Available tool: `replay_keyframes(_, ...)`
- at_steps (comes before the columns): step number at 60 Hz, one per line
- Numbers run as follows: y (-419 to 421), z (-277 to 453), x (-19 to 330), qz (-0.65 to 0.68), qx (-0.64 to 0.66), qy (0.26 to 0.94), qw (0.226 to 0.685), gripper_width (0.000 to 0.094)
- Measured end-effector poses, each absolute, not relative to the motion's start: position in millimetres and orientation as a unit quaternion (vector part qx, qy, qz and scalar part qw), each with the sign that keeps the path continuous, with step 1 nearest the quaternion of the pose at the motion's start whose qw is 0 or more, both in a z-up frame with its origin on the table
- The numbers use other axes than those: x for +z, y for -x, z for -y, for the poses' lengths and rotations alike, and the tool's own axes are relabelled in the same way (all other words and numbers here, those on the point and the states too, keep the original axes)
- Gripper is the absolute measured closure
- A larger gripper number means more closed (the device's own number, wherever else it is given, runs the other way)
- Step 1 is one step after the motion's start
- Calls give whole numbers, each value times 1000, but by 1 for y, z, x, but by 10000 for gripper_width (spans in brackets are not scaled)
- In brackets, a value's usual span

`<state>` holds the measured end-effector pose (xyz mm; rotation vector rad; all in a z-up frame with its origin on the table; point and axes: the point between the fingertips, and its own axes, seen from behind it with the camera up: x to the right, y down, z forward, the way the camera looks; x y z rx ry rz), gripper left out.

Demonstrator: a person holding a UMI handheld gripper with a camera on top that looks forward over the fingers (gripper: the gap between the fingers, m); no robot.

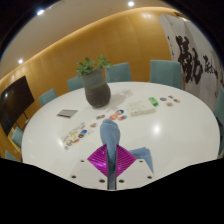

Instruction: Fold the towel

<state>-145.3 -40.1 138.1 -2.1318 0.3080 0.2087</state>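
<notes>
Round white desk (185, 125), glossy, ceiling lights reflected in its top.

On it:
- dark grey vase (97, 92) with a green plant, upright, toward the far side
- small flat dark item (67, 114) near the vase; identity unclear
- row of small round discs (167, 100) along the far rim, well apart from the vase
- loose spread of small papers and coloured bits (100, 125) across the middle
- blue towel (116, 135), bunched and raised at the near edge; whether its lower end rests on the desk cannot be told

Teal chairs (162, 70) ring the far side
</notes>
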Motion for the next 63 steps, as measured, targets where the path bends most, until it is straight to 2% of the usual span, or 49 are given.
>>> replay_keyframes(3, 118, 46, 108, -132, 63, 881, 450, 795)
replay_keyframes(6, 105, 51, 86, -136, 44, 892, 429, 656)
replay_keyframes(8, 91, 58, 71, -137, 27, 899, 416, 528)
replay_keyframes(12, 66, 74, 57, -136, -11, 907, 399, 96)
replay_keyframes(14, 54, 83, 55, -138, -27, 906, 399, 49)
replay_keyframes(17, 50, 92, 64, -135, -41, 904, 403, 91)
replay_keyframes(40, 106, 208, 182, -119, -94, 888, 433, 71)
replay_keyframes(63, 151, 287, 215, -128, -120, 883, 436, 65)
